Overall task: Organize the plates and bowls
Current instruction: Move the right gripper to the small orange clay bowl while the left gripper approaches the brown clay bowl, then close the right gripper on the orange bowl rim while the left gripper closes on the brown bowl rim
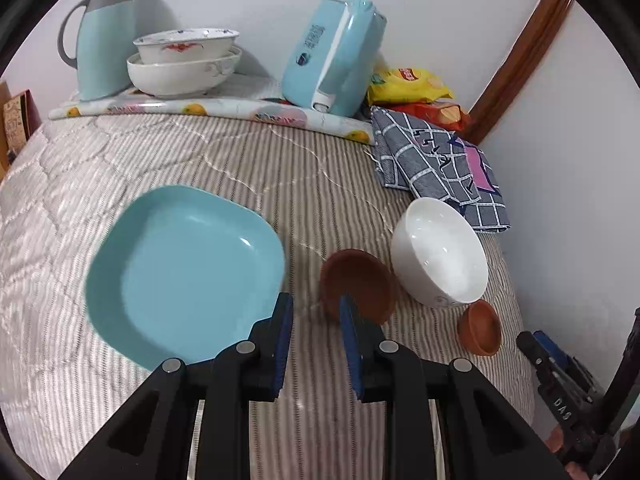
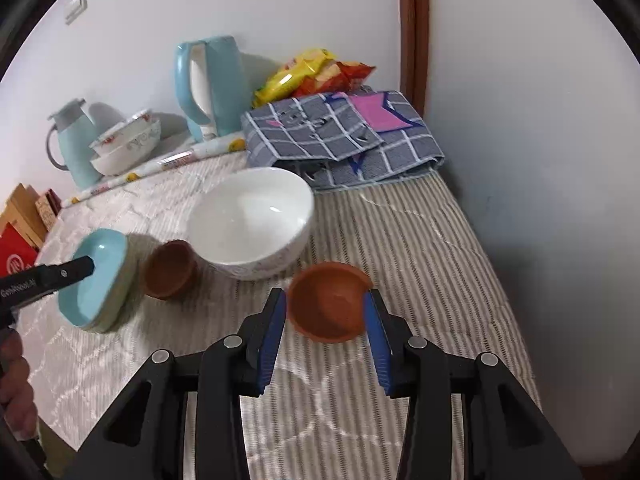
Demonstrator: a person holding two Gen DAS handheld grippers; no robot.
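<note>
A square blue plate [image 1: 182, 276], two small brown bowls [image 1: 356, 284] [image 1: 480, 328] and a white bowl [image 1: 440, 252] sit upright on the striped cloth.

The plate [image 1: 180, 276] is pale blue; the big bowl [image 2: 252, 220] is white. Two small bowls [image 2: 328, 304] are terracotta brown. The bed cover [image 1: 240, 168] is grey-striped.

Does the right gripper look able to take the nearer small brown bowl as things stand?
Probably yes: the small brown bowl sits right ahead of the right gripper, between its open fingers, and nothing lies in between.

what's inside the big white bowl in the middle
Nothing visible: the white bowl looks empty in both views, glossy bare inside. Its near inner wall is hidden by the rim.
</note>
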